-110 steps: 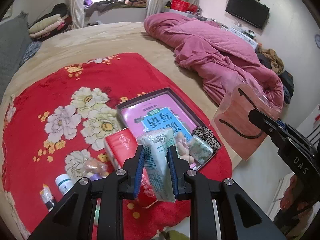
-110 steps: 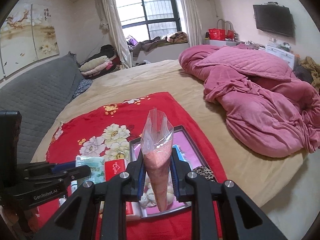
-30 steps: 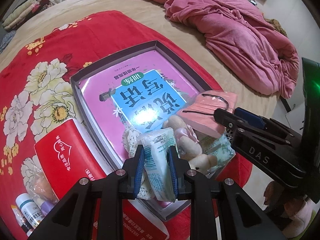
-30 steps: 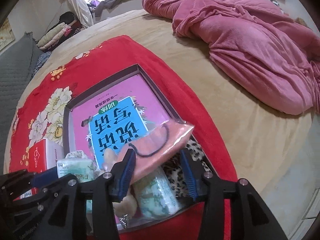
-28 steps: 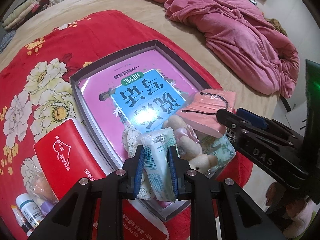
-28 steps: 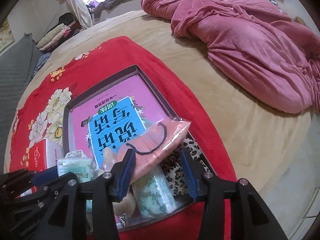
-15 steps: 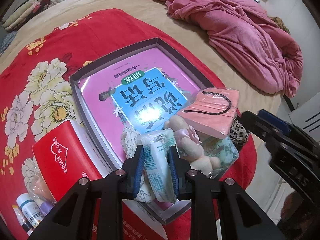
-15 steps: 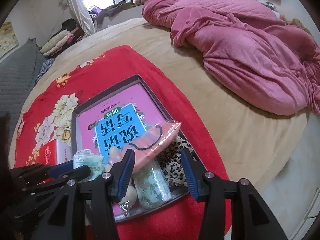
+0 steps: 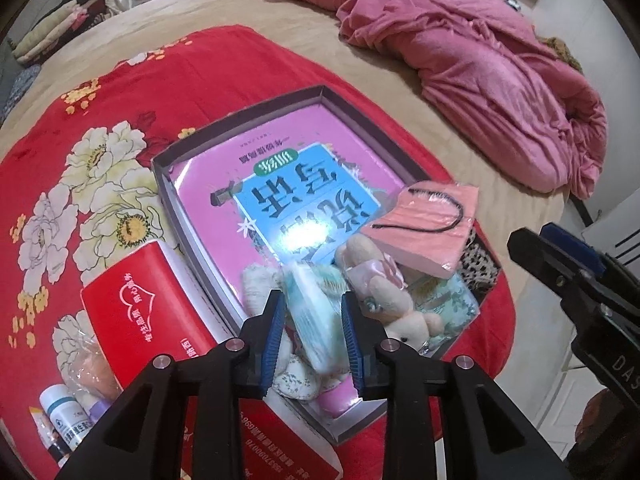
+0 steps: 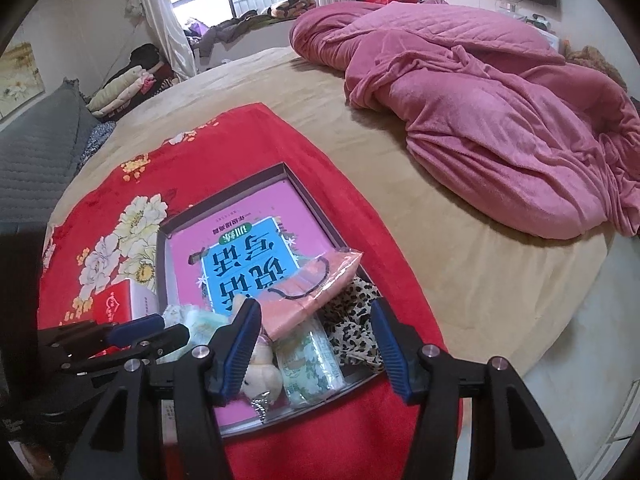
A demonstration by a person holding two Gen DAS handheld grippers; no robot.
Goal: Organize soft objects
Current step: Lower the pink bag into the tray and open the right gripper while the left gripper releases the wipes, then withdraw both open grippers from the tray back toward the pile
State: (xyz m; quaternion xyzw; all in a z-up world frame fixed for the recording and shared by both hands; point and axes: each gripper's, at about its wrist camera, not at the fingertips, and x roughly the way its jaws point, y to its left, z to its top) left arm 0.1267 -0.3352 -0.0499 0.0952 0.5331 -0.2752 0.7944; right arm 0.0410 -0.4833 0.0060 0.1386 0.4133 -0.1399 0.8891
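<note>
One shallow dark-rimmed box (image 9: 362,114) lay on a red flowered blanket (image 9: 224,76) spread over a tan bed (image 10: 460,264), and one pink-and-blue book (image 9: 296,196) filled its floor. Five soft things were heaped at the near end of that box: one pink mask packet (image 9: 428,224) lying flat on top of the pile, one beige plush toy (image 9: 384,292), one green-patterned tissue pack (image 10: 310,364), one leopard-print cloth (image 10: 354,332) against the box's near right corner, and one floral fabric piece (image 9: 298,380) under the left gripper. The left gripper (image 9: 313,332) pointed steeply down over the pile with one pale blue-green tissue pack (image 9: 316,320), blurred, between its blue pads; its jaws had just been opening, and a sliver of gap showed on each side of the pack, so the pads no longer seemed to press it. The right gripper (image 10: 316,346) hung above the near end of the box, its jaws having just been opening and standing wide with nothing gripped, the mask packet lying free just beyond its tips. Outside the box, to the left, sat one red tissue box (image 9: 136,320), one clear bag with something peach-coloured (image 9: 90,372) and two small bottles (image 9: 66,412). One crumpled pink quilt (image 10: 500,120) lay well apart on the far right of the bed.
</note>
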